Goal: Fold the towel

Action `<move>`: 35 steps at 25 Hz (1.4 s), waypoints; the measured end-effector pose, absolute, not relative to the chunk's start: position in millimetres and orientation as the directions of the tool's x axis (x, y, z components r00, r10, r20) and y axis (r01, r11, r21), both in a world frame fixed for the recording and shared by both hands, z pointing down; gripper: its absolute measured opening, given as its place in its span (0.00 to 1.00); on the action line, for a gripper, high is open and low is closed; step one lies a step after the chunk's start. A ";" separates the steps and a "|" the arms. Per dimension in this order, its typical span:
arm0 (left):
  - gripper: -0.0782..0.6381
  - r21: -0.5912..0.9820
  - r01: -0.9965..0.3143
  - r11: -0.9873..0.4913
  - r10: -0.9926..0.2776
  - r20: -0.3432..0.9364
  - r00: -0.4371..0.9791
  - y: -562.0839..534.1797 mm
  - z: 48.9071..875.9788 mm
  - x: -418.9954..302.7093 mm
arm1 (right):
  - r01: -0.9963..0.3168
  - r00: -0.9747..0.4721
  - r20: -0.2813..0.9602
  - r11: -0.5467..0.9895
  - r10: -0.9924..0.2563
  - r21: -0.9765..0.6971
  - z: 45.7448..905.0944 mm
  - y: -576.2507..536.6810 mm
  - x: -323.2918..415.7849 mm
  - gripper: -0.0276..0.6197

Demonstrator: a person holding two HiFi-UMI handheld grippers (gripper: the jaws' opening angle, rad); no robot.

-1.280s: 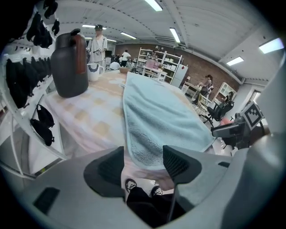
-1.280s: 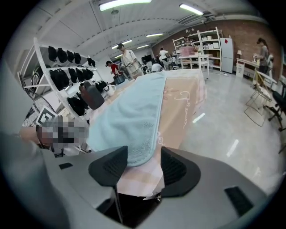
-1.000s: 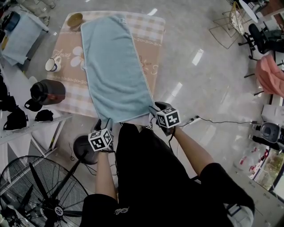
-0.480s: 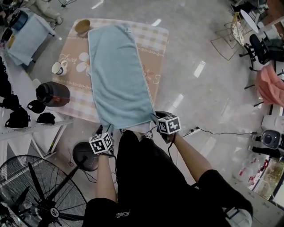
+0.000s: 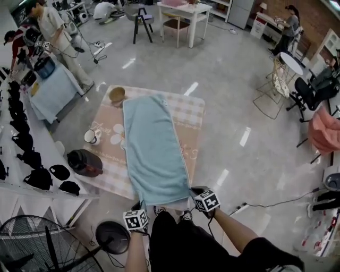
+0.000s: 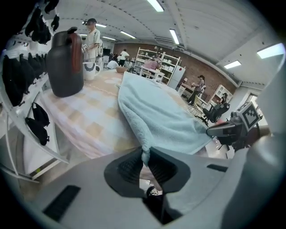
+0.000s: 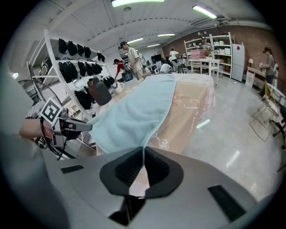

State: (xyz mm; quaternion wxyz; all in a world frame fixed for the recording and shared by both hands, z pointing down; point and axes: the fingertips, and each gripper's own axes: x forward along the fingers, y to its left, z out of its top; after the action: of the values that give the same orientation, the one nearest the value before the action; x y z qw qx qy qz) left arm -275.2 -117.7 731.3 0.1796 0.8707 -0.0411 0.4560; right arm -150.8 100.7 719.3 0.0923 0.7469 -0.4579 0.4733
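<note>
A glossy grey floor (image 5: 239,95) is spreading across the room and reflecting the ceiling strip lights (image 7: 134,2) as pale streaks, while a brick wall (image 5: 316,18) is closing it off at one o'clock. At twelve o'clock a white table (image 5: 183,9) is standing beside a dark chair (image 5: 142,20), and at three o'clock a black office chair (image 5: 311,89) is sitting near a wire stand (image 5: 273,82). A white rack (image 5: 37,190) is holding black bags (image 5: 24,142) at nine o'clock, and a floor fan (image 5: 32,239) is standing at seven o'clock.
</note>
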 end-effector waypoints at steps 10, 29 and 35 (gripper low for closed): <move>0.16 0.253 -0.217 -0.943 0.063 0.774 0.630 -104.0 703.9 -281.2 | -0.821 0.175 0.739 -0.511 -0.650 -0.255 684.6 104.9 -152.4 0.06; 0.16 0.265 -0.244 -0.933 0.027 0.726 0.687 -70.0 664.4 -295.9 | -0.845 0.201 0.661 -0.470 -0.723 -0.257 650.6 141.1 -164.9 0.06; 0.16 0.288 -0.266 -0.920 -0.012 0.658 0.753 -90.7 626.1 -265.2 | -0.857 0.228 0.616 -0.456 -0.754 -0.240 621.0 122.2 -135.6 0.06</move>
State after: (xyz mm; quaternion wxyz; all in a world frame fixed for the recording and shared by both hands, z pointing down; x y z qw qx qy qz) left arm -265.2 -90.7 626.1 0.1853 0.9178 -0.0757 0.3430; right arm -135.6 122.2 621.0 0.0750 0.7800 -0.5163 0.3455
